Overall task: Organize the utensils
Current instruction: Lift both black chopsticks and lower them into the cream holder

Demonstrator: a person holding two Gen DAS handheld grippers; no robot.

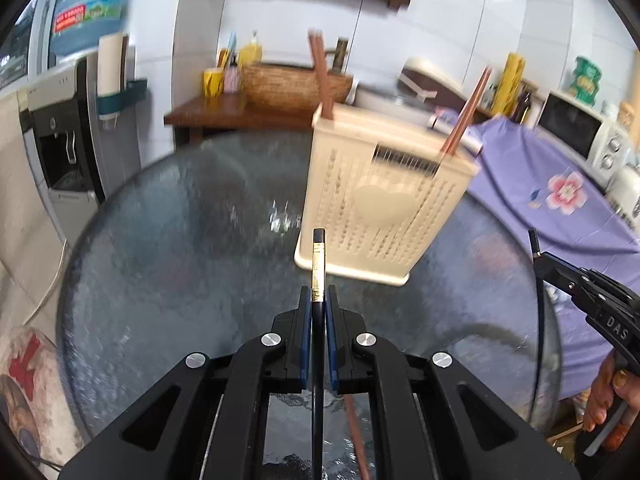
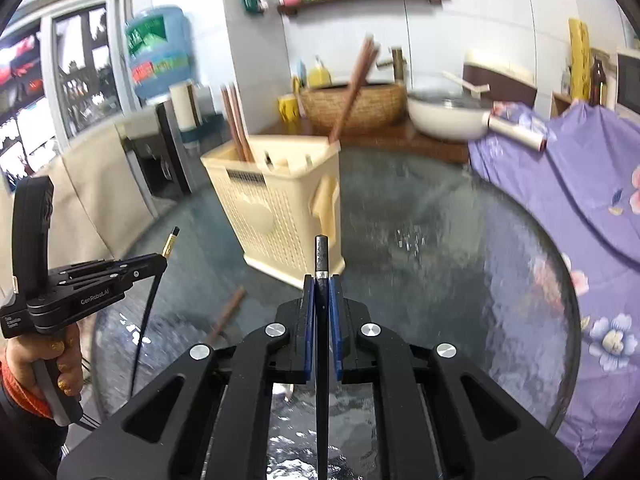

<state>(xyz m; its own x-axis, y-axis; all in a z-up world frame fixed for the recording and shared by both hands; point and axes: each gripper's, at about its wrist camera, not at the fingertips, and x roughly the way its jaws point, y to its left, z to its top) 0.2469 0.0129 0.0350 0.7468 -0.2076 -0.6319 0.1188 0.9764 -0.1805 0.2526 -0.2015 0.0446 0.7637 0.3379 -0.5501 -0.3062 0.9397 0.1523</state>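
Chopsticks: I had each gripper clamped on one dark, thin, stiff, slick stick, left (image 1: 318, 300) and right (image 2: 322, 288), low-centre frame, the cream holder (image 1: 380, 204) just above; gripping mid-shaft seemed safest.

Glass table (image 2: 460, 240) bears cream holder (image 2: 280, 216), brown chopstick (image 2: 226, 314).

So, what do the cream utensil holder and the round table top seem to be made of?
The cream utensil holder looks like moulded plastic, matt, judging by its perforated walls and raised heart. The round table top looks like textured glass: glossy, with bright glints, and what lies under it shows through.
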